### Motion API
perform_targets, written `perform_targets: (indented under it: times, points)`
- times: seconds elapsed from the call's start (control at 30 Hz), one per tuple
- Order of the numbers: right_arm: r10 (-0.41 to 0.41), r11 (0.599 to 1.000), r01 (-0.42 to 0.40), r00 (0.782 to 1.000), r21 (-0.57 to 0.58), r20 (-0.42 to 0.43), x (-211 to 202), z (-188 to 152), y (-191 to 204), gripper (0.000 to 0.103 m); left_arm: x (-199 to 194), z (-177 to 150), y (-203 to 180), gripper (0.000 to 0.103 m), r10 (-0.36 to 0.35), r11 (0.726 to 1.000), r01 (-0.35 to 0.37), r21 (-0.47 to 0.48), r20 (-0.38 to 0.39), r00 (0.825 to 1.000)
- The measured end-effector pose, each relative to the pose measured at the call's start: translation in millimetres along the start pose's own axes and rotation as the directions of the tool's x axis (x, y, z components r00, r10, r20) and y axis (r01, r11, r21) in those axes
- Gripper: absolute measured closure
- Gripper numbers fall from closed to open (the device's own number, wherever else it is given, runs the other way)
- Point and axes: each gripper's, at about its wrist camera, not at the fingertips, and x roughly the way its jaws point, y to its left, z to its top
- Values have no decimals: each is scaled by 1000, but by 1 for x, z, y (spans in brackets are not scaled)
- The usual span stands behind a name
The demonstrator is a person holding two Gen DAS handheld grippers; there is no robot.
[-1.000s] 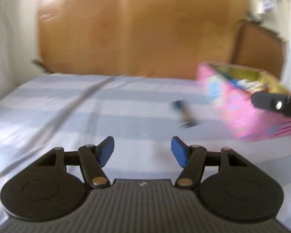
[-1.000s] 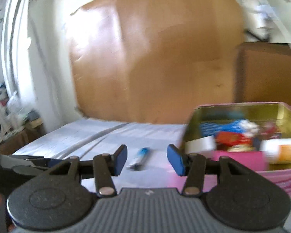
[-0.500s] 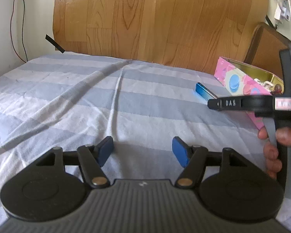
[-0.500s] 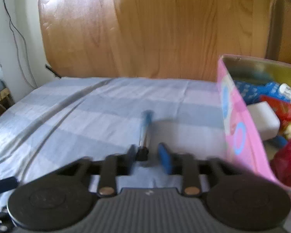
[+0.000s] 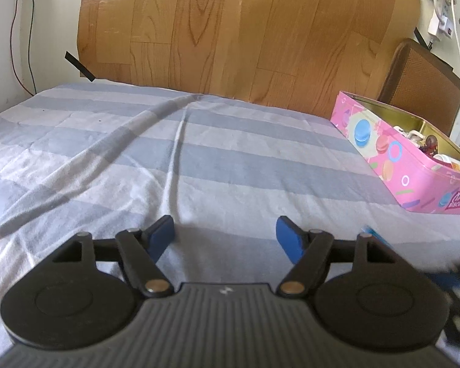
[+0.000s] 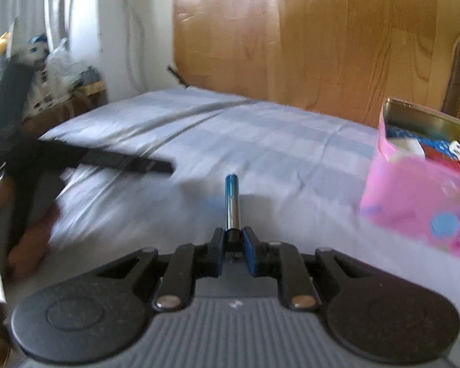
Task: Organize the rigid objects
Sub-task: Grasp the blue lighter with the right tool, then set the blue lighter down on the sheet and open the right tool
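My right gripper is shut on the black end of a slim blue and silver lighter, which sticks out forward above the striped bed sheet. A pink tin with several small items in it stands to the right of it. In the left wrist view my left gripper is open and empty above the sheet, and the pink tin is at the right. A blue tip of the lighter shows at the lower right.
A wood-grain panel stands behind the bed. A brown chair back is behind the tin. In the right wrist view the left gripper's black arm reaches in from the left, with clutter by the wall.
My right gripper has closed on the lighter and lifted it from the sheet. My left gripper has shifted, so the right gripper now sits at its lower right edge.
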Motion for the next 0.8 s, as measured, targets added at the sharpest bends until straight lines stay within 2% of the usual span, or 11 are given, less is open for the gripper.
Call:
perform_targets:
  times: [0.1,0.4,0.47,0.5,0.57,0.6,0.7,0.8]
  points:
    - [-21,999,21,999,-30,25,-23,-20,7,89,0,-1,-3,29,6,1000,-6,21,-4,1000]
    - [-61,998,60,997,18,56,-42,-33,3,86,-2,-3,-13,29,35,996,-33,86,-18,999]
    - [-69,998,69,996,13,58,-45,-37,2,87,-7,-3,-15,29,-11,998,12,54,-28,1000]
    - [-74,997,74,995,-3,62,-50,-40,3,88,-10,-3,-17,29,-79,997,79,3,-37,996]
    - [-109,993,111,992,-36,67,-58,-48,2,87,-16,-4,-26,29,-241,968,237,-86,-44,969]
    - [-134,989,137,989,-45,67,-62,-51,1,87,-18,-6,-36,29,-297,952,292,-96,-48,954]
    - [-206,976,210,976,-52,63,-77,-59,-13,85,-22,-9,-77,29,-380,925,379,-33,-70,922]
    - [-294,955,295,953,-3,69,-97,-70,-34,82,-19,-11,-111,29,-456,889,459,5,-109,883]
